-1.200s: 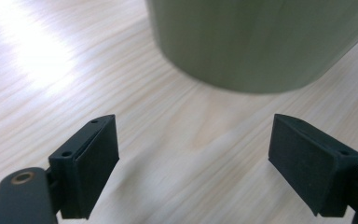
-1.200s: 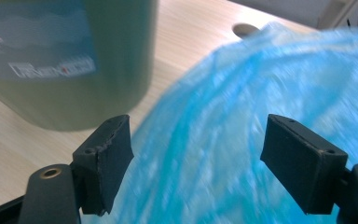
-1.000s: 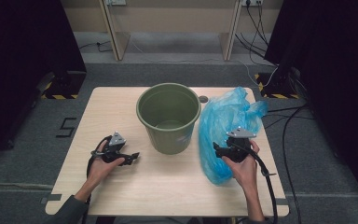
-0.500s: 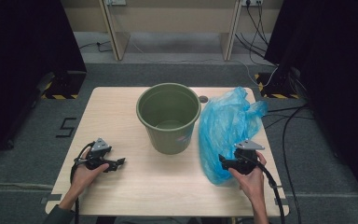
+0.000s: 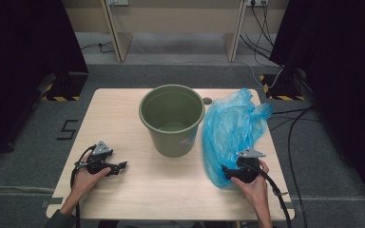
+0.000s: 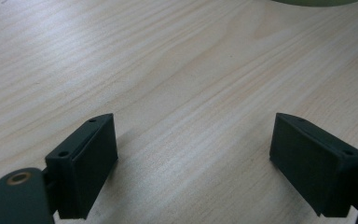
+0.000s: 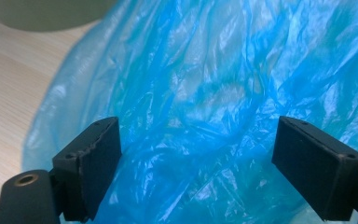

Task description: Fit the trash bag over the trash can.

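Two wide-open, empty grippers: right gripper [image 5: 228,171] low right over the blue bag [image 5: 230,130], left gripper [image 5: 119,167] lower left — thin film may slip or snag the green bucket [image 5: 172,118].

In your left gripper view, the green bucket [image 6: 314,2] is cut off by the top edge, leaving you a thin sliver of its base. In your right gripper view the blue plastic bag [image 7: 223,93] runs off the top, right and bottom edges, and it hides the table beneath. The bucket [image 7: 46,14] there is cropped at the upper left.
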`<state>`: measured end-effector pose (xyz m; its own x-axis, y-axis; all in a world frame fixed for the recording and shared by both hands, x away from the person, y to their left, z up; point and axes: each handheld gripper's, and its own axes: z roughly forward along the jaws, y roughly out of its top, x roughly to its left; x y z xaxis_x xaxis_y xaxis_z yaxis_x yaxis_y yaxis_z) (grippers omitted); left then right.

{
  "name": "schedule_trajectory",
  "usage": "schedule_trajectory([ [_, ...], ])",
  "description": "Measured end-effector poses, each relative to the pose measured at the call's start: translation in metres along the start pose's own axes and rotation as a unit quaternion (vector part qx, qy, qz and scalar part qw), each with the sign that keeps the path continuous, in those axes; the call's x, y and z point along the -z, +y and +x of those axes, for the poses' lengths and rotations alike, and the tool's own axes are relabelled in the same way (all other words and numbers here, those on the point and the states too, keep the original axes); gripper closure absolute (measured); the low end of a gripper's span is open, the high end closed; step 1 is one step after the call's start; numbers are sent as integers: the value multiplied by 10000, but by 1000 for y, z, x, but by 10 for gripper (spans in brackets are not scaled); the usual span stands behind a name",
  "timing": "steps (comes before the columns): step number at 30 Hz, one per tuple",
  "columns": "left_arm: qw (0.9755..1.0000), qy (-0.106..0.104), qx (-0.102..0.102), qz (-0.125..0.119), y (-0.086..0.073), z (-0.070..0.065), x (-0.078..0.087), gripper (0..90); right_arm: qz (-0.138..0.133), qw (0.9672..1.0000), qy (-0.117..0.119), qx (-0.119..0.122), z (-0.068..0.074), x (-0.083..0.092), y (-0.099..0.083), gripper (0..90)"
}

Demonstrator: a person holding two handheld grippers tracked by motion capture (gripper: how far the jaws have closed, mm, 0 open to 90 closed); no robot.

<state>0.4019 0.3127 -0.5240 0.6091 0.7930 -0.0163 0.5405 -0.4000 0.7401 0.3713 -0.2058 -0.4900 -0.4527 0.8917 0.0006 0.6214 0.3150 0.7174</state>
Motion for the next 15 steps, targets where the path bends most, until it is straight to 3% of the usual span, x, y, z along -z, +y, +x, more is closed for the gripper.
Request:
schedule_trajectory([
  [5, 10000, 10, -1, -2, 0, 0, 0, 138, 224, 9997, -13, -86, -2, -9, -6, 155],
  [8, 10000, 11, -3, -4, 0, 0, 0, 138, 355, 9994, -56, -9, -1, -16, -8, 153],
  [12, 10000, 12, -5, -3, 0, 0, 0, 138, 342, 9994, -10, 14, -1, -18, -10, 148],
  [14, 10000, 17, -3, -4, 0, 0, 0, 138, 303, 9995, 25, 62, -1, -17, -10, 213],
  [15, 10000, 21, -6, 3, 0, 0, 0, 138, 233, 9996, 74, 110, -1, -16, -10, 331],
])
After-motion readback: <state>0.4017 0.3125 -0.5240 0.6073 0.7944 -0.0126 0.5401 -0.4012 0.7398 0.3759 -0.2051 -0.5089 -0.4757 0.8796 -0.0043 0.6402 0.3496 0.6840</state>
